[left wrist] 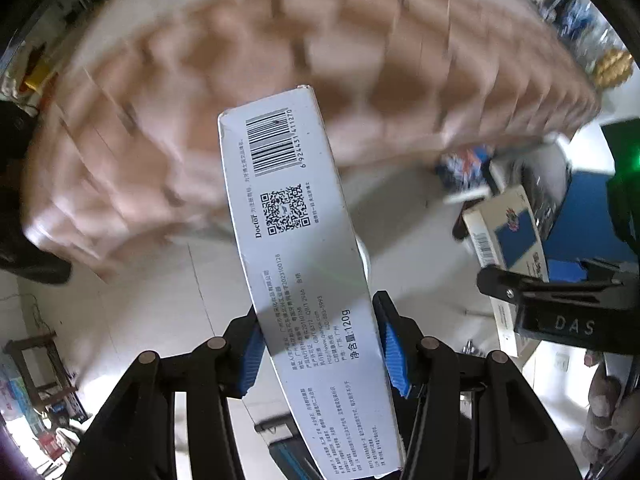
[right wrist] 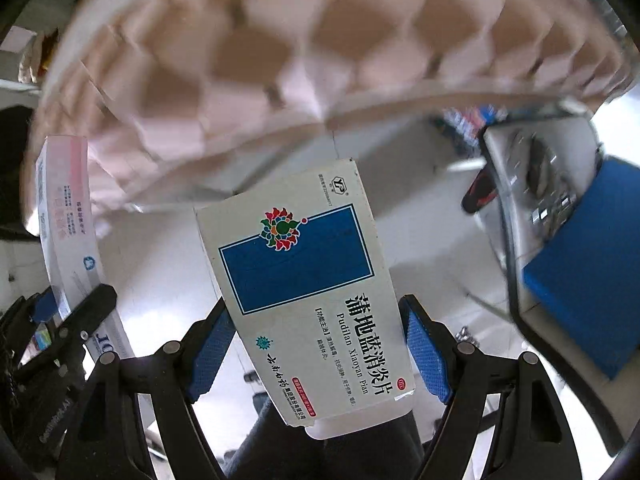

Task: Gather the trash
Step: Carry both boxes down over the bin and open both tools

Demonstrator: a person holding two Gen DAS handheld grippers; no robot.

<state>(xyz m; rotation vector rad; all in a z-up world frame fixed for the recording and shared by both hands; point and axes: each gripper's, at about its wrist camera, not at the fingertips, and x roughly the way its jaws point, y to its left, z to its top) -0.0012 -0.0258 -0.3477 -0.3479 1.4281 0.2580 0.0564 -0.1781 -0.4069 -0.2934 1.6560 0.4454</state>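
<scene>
My left gripper is shut on a long white toothpaste box with a barcode and QR code, held up in the air. My right gripper is shut on a white medicine box with a blue rectangle and a flower logo. A large pink woven basket fills the top of both views, blurred; it also shows in the right wrist view. The right gripper and its medicine box show at the right of the left wrist view. The toothpaste box shows at the left of the right wrist view.
White tiled floor lies below. A blue pad and a grey device sit at the right. Colourful wrappers lie under the basket's edge. A dark wooden stool stands at the lower left.
</scene>
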